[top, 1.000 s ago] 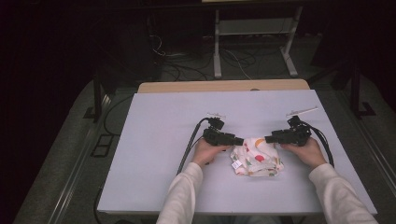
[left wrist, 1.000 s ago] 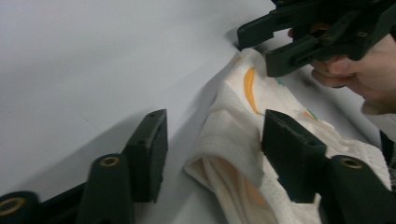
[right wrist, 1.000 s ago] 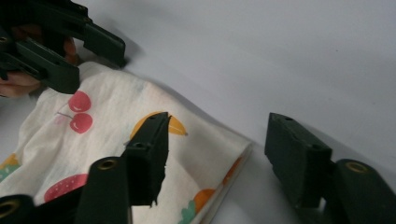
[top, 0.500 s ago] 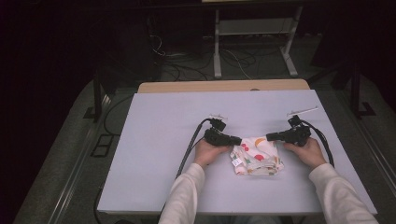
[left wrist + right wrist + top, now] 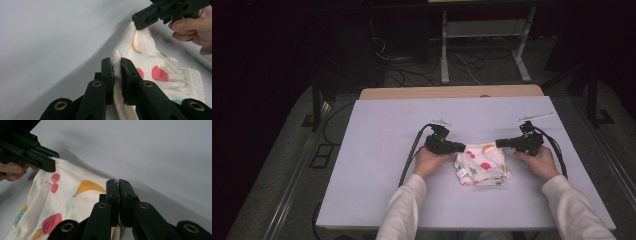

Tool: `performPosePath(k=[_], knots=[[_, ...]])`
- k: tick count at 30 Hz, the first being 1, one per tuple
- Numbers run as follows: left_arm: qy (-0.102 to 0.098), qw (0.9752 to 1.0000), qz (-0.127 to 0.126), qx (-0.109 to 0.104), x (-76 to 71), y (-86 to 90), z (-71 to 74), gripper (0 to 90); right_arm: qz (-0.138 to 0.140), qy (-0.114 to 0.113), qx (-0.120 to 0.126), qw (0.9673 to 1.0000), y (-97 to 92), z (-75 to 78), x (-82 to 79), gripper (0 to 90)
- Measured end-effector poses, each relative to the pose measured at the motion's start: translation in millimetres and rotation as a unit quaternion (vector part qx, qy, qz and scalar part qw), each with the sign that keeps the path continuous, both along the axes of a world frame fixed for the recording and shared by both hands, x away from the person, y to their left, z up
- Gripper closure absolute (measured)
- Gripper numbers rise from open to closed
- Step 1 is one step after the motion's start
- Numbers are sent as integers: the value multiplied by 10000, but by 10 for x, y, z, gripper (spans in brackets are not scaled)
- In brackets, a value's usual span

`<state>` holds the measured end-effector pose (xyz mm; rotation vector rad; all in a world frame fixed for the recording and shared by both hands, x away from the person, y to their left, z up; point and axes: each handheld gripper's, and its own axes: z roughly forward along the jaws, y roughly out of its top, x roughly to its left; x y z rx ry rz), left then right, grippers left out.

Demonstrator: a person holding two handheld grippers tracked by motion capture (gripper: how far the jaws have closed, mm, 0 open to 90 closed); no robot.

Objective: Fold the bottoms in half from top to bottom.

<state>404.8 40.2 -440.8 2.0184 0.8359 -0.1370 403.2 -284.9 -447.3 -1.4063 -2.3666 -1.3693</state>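
Note:
A white cloth [image 5: 484, 162] printed with fruit lies bunched on the pale table [image 5: 377, 150], near its front middle. My left gripper [image 5: 462, 147] is shut on the cloth's far left corner. In the left gripper view its jaws [image 5: 117, 72] pinch the cloth [image 5: 155, 62], having just closed on it. My right gripper [image 5: 499, 143] is shut on the far right corner. The right gripper view has its jaws [image 5: 118, 187] pressed together over the cloth's [image 5: 70, 195] edge. The far edge stretches between the two grippers; the rest sags onto the table.
A wooden board [image 5: 452, 92] runs along the table's far edge. Black cables [image 5: 409, 160] trail from both grippers across the table. Beyond, a dark floor holds a metal stand [image 5: 444, 65] and loose wires. Bare table spreads to the left and behind the cloth.
Both grippers have taken hold of the cloth's far corners, and that edge now sits raised and pulled straighter between them. The hands have hardly shifted.

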Motion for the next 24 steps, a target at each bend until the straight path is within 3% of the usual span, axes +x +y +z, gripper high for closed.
performPosePath(k=[10,24], knots=[[-69,9997,220,41,63,212,88,813,28,-104,-90,9999,250,90,38,862],[-202,9991,315,204,134,393,180,812,16,-174,-149,9997,498,135,141,862]])
